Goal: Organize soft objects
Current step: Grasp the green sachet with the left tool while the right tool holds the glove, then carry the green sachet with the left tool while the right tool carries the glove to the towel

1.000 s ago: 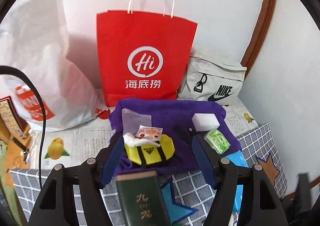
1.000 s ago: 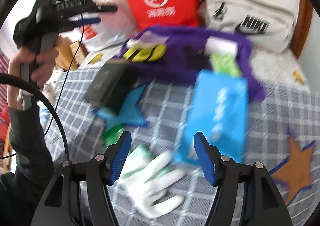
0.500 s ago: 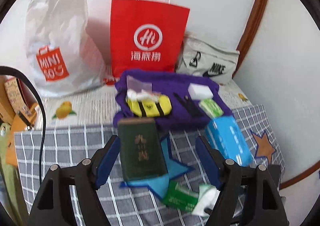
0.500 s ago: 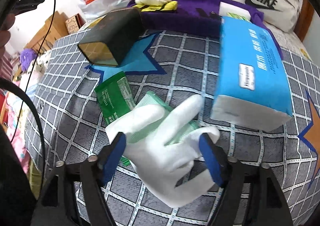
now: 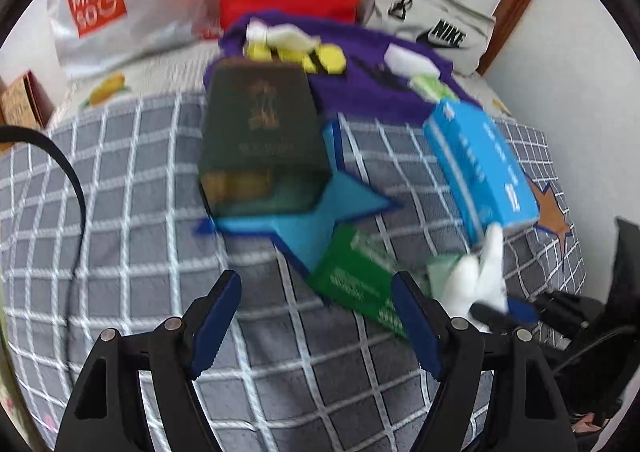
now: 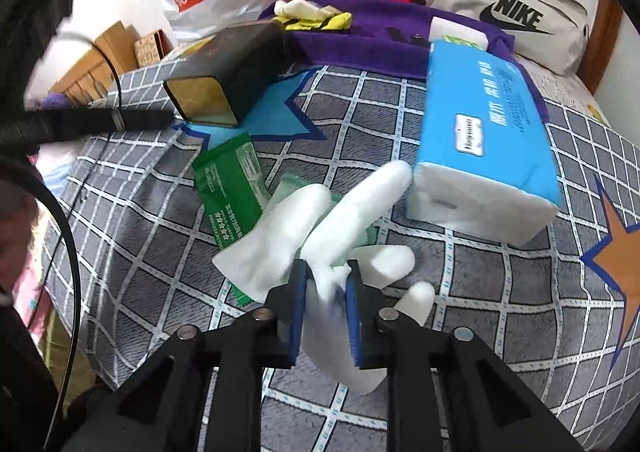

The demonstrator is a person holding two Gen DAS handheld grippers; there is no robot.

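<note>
White fabric glove (image 6: 320, 236) lies on the grey checked bedspread (image 6: 460, 292), the right gripper (image 6: 326, 288) jaws clamped on its cuff. Left gripper (image 5: 316, 316) jaws stand wide apart, holding nothing. Green foil packet (image 6: 230, 188) touches the glove; blue tissue pack (image 6: 480, 132) sits just beside.

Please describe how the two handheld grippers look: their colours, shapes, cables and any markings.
The left gripper and the right gripper look alike. Each has a black frame of angular linkage arms with round silver bolt heads at the joints. Each has two flat fingers faced with blue pads. A black cable curves along the left edge of each view. I see no markings.
</note>
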